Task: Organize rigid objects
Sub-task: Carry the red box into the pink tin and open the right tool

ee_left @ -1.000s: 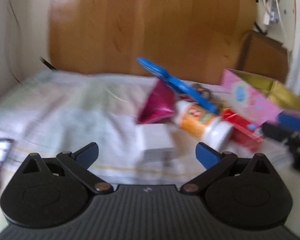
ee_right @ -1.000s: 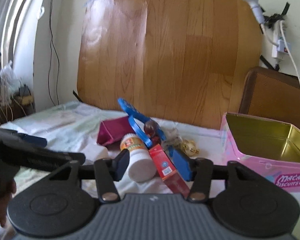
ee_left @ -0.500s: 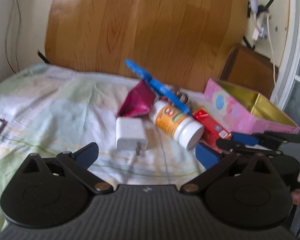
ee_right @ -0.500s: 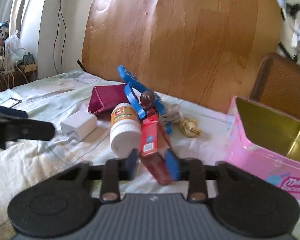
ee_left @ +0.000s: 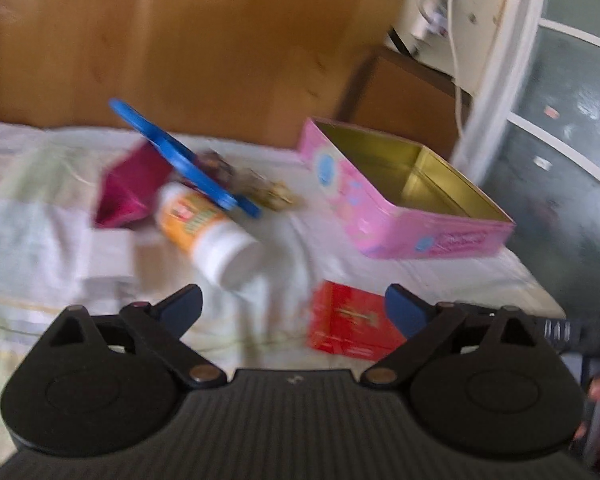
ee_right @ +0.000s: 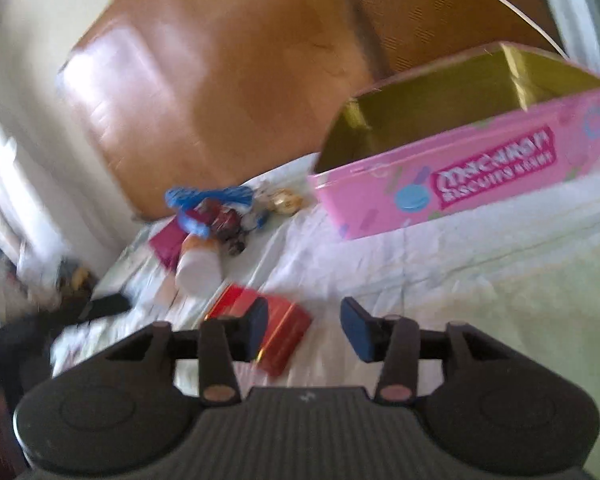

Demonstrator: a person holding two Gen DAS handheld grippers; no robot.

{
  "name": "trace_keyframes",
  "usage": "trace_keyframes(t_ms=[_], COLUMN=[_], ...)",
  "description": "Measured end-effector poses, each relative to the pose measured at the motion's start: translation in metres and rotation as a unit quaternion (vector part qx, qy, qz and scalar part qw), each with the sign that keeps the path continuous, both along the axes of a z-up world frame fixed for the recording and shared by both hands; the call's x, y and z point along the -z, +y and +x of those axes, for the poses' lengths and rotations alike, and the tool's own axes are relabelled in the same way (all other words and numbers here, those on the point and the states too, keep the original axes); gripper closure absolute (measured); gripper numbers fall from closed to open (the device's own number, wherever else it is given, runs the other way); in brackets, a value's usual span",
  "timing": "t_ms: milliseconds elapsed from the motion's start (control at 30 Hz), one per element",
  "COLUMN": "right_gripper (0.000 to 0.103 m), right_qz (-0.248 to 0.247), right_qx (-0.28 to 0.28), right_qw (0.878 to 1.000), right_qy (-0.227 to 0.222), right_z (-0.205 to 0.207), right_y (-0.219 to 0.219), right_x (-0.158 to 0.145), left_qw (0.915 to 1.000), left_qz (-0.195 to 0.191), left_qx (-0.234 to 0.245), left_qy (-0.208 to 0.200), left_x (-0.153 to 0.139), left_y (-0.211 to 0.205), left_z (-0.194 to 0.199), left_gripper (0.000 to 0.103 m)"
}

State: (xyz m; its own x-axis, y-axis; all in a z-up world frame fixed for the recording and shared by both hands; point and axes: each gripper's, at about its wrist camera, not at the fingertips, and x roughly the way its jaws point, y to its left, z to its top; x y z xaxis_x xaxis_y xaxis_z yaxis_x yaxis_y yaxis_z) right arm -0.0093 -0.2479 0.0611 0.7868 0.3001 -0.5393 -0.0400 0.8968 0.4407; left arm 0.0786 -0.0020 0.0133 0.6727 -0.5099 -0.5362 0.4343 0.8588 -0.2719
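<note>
The only writing I can half read is on the long side of the pink tin (ee_right: 480, 168): white letters that seem to start "MAC" over "BISCUITS", blurred. The bottle (ee_left: 204, 232) has an orange label I cannot read, and the red box (ee_left: 352, 326) shows gold marks too smeared to make out.

My left claw (ee_left: 294, 306) points down at the cloth (ee_left: 32, 216), its jaws having just been closing a little but still wide apart, with nothing between them. My right claw (ee_right: 304, 326) is tilted in its view, its jaws having just been opening, now partly apart over bare sheet; the red box lies on the cloth at its left pad, but I cannot tell if they touch.

The tin is rectangular, lidless, with a shiny gold inside. The bottle lies on its side, white cap toward me, beside a magenta pouch (ee_left: 128, 192) and under a blue plastic piece (ee_left: 180, 160). A white charger (ee_left: 108, 256) is just left of the bottle.
</note>
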Motion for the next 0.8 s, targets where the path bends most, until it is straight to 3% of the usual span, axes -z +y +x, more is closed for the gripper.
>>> trace_keyframes(t_ms=[133,267,367,433,533,567,633,700,800], right_gripper=[0.052,0.052,0.050,0.050,0.054,0.060,0.061,0.061,0.061], right_qz=[-0.113,-0.161,-0.182,-0.194,-0.193,-0.198,-0.201,-0.188,-0.211], right_qx=[-0.069,-0.094,-0.104,-0.107,-0.111,-0.106,-0.096,-0.083,-0.049], right_qw=[0.991,0.982,0.978,0.975,0.975,0.974,0.975,0.978,0.971], right_qy=[-0.019,-0.018,-0.018,-0.012,-0.007,-0.009,-0.017,-0.045,-0.101], right_z=[-0.007,-0.002,0.003,0.007,0.019,0.021,0.023,0.022,0.024], right_y=[0.036,0.061,0.068,0.071,0.073,0.073,0.069,0.057,0.037], right_x=[-0.002,0.004,0.008,0.011,0.020,0.020,0.015,-0.002,-0.033], left_qw=[0.9989,0.9967,0.9945,0.9934,0.9900,0.9906,0.9921,0.9936,0.9925], left_qz=[0.012,0.034,0.054,0.057,0.015,0.014,0.015,0.001,-0.020], left_qx=[0.041,0.069,0.081,0.081,0.098,0.094,0.094,0.102,0.121], left_qy=[0.018,0.027,0.038,0.057,0.100,0.098,0.081,0.049,0.002], left_x=[0.008,0.015,0.021,0.027,0.037,0.036,0.026,0.004,-0.035], left_y=[-0.018,-0.034,-0.044,-0.049,-0.049,-0.050,-0.054,-0.058,-0.079], left_z=[0.013,0.018,0.024,0.032,0.044,0.043,0.040,0.037,0.049], left_gripper=[0.004,0.008,0.017,0.037,0.048,0.050,0.051,0.051,0.051])
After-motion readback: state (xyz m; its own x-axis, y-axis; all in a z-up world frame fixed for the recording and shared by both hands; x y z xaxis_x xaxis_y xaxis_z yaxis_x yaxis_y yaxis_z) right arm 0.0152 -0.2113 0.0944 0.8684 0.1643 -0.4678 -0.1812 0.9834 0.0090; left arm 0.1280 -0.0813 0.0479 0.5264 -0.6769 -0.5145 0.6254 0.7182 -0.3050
